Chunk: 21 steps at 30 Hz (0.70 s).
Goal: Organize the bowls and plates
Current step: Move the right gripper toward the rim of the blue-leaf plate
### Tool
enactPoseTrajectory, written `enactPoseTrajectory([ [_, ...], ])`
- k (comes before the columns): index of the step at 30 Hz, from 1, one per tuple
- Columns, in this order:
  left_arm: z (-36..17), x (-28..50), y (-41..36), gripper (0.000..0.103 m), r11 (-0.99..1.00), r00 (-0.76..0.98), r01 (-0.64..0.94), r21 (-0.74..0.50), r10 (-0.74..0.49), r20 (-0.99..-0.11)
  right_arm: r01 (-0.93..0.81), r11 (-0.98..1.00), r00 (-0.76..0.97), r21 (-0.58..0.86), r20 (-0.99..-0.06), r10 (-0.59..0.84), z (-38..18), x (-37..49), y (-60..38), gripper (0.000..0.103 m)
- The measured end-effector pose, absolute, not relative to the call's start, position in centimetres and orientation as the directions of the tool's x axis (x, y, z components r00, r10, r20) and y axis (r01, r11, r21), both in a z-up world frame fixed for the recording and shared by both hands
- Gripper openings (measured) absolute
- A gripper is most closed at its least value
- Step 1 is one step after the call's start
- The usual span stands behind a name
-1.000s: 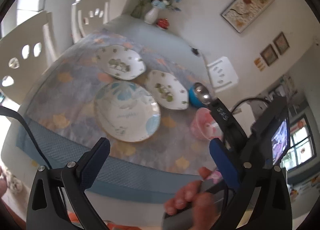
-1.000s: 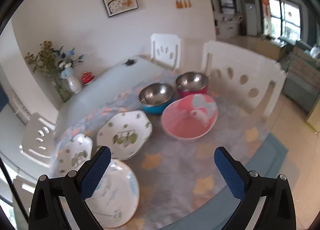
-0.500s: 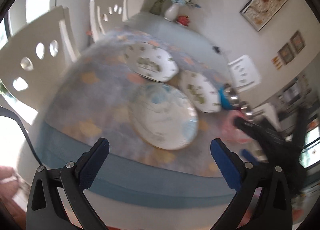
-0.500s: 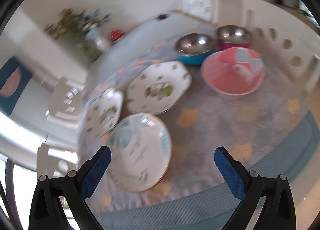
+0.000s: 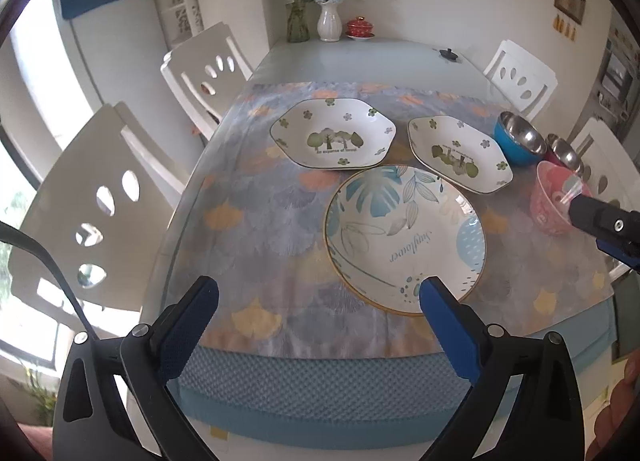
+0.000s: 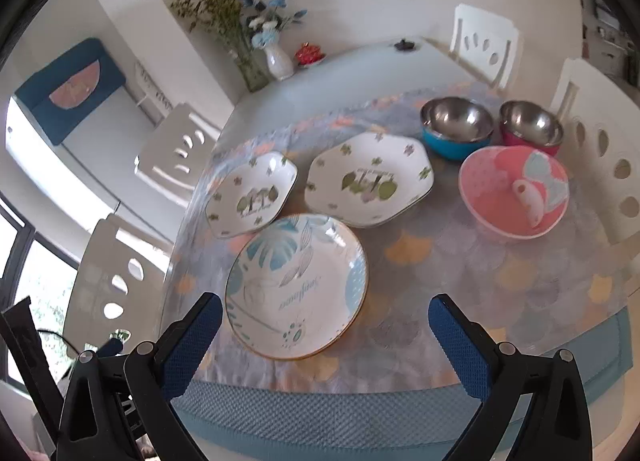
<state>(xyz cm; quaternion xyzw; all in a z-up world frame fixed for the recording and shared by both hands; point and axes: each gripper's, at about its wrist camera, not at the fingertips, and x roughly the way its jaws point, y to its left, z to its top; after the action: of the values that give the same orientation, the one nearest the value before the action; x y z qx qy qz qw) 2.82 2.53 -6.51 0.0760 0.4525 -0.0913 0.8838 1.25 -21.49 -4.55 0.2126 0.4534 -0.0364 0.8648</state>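
**Plates and bowls all unstacked on the table**

You hold the left gripper [image 5: 316,297] and right gripper [image 6: 324,315] above the table's near edge, both jaws wide and empty. Nearest lies the round leaf-patterned plate [image 6: 296,285]; just behind it sit two white hexagonal plates [image 6: 370,181], and a pink bowl [image 6: 514,193] and two steel bowls [image 6: 456,121] stand toward the right edge. Nothing blocks it, so the round plate looks like your first pick.

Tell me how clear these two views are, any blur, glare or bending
Left wrist view: sharp on the round leaf plate, window glare blows out the left edge, and the fisheye bends the white chairs. Right wrist view: slightly softer, the pink bowl still readable, bright window at lower left, dark corners around the lens circle.
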Motion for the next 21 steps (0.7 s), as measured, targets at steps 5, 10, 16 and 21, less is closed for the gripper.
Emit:
enactPoseTrajectory([
  [5,-6.9,3.2,2.3,0.1,0.97,0.576,0.242,0.031,-0.117,-0.809,0.254,0.911,0.565,0.326,-0.814,0.133,-5.4,1.5,-20.8,0.103],
  [10,-7.3,3.7,2.7,0.1,0.972,0.564,0.235,-0.012,-0.147,-0.813,0.252,0.911,0.56,0.325,-0.817,0.137,-5.6,2.3,-20.4,0.103],
  [16,-6.7,3.5,3.7,0.1,0.975,0.569,0.21,-0.066,-0.177,-0.803,0.21,0.93,0.554,0.301,-0.821,0.14,-5.4,3.3,-18.9,0.103],
  [21,-5.7,2.4,4.8,0.101,0.982,0.59,0.173,-0.076,-0.165,-0.79,0.141,0.944,0.537,0.299,-0.824,0.18,-5.6,4.6,-17.7,0.103],
])
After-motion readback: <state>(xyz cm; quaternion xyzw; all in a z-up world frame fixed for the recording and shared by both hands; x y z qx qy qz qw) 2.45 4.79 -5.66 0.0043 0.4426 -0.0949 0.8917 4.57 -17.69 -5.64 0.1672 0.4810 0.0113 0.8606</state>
